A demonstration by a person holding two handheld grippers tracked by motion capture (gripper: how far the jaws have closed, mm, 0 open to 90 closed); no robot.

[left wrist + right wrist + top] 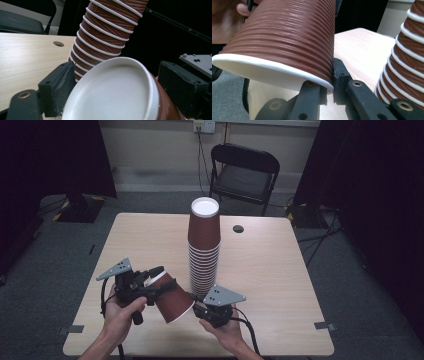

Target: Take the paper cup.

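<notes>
The left gripper point(159, 279) has its jaws closed around the base end of a single brown ribbed paper cup point(170, 297), one black pad on each side of the white bottom disc, as the left gripper view shows with the cup point(120, 90) between the pads. The right gripper point(199, 304) pinches the same cup at its white open rim: in the right gripper view its jaws stand narrow, with the rim of the cup point(287, 42) caught between them. The cup lies tilted in the air, base up toward the left gripper and mouth down toward the right one, just in front of and left of the tall stack of cups point(204, 245). That stack stands upside down near the middle of the wooden table point(280, 285), its white bottom disc on top. The left hand point(120, 312) and the right hand point(225, 327) hold the grippers near the table's front edge, either side of the stack's foot. Behind the stack, a round cable hole point(238, 228) sits in the tabletop, and farther back a black folding chair point(243, 172) stands on the floor.
</notes>
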